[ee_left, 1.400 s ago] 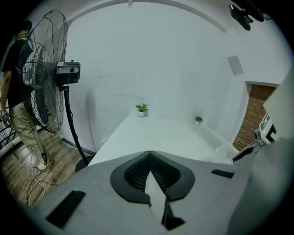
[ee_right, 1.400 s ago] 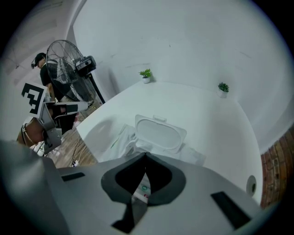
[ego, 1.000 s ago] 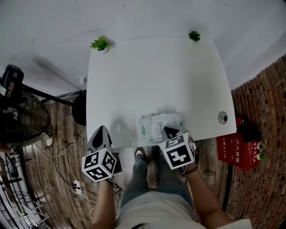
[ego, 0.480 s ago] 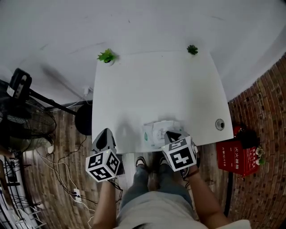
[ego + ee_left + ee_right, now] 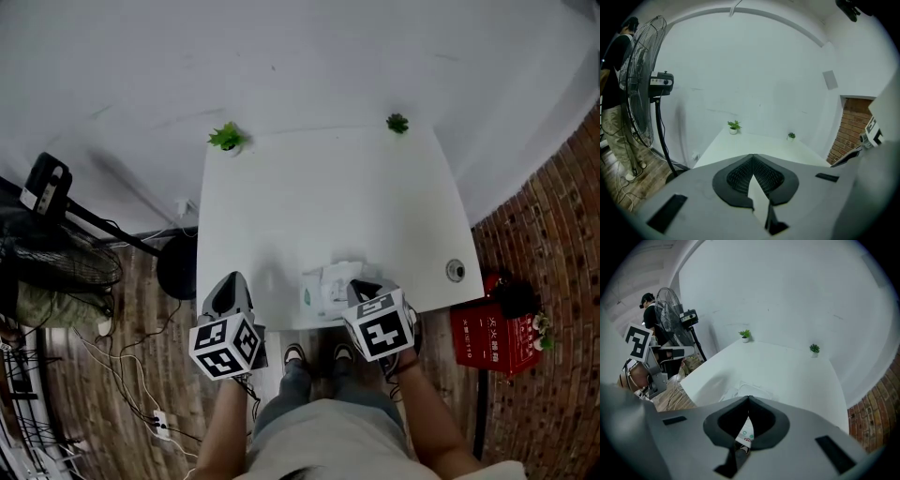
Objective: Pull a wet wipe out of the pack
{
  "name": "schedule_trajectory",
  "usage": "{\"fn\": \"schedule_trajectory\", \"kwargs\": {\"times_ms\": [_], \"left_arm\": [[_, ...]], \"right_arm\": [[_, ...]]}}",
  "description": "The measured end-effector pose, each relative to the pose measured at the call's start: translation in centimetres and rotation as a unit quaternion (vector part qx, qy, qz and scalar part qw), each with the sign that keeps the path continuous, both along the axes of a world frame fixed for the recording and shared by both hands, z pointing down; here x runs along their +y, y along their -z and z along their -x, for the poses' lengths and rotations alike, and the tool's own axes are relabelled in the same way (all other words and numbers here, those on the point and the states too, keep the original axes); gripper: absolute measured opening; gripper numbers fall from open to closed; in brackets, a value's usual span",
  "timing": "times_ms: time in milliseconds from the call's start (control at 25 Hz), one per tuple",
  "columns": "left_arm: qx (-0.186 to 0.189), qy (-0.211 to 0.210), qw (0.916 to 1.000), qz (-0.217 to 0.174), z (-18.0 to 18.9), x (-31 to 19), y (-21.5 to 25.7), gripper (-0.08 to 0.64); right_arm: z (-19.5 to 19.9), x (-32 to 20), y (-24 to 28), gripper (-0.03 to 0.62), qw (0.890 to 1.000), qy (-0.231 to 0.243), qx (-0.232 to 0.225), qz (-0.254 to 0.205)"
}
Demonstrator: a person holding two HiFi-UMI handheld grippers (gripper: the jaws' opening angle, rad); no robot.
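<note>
wet wipe pack [image 5: 328, 284]: at tabletop [image 5: 319, 197] near edge, just beside right tool [image 5: 360, 285] | handling: likely soft, light, slides if tugged; pinch at top opening | left tool [image 5: 232, 283], right tool: both clenched, empty

There are two of them: the left hand-held gripper [image 5: 230, 287] and the right hand-held gripper [image 5: 362, 284]. One counter [image 5: 319, 197] carries one wet wipe pack [image 5: 328, 281], just ahead of the right hand-held gripper. Two potted plants stand far ahead, the first plant [image 5: 228, 139] beyond the left hand-held gripper and the second plant [image 5: 397, 123] beyond the right. One fan [image 5: 56, 258] stands left of the left hand-held gripper, and one red crate [image 5: 492, 336] right of the right one.
</note>
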State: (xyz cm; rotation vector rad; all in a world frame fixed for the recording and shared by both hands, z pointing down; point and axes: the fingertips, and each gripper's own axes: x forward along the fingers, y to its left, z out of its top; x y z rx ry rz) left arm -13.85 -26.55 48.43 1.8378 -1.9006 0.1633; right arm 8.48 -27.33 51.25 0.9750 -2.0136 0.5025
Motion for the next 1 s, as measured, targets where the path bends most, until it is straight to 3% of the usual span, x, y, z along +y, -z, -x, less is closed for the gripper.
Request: {"fn": "schedule_trajectory", "kwargs": {"times_ms": [600, 1000], "left_arm": [[0.021, -0.022, 0.9992, -0.025, -0.7, -1.9, 1.3, 0.002], [0.028, -0.026, 0.9988, -0.031, 0.0, -2.5, 1.7, 0.002]], "right_arm": [[-0.5, -0.9, 4.4, 0.002, 0.999, -0.017, -0.006, -0.032], [-0.5, -1.3, 6.6, 0.002, 0.998, -0.035, -0.034, -0.041]]}}
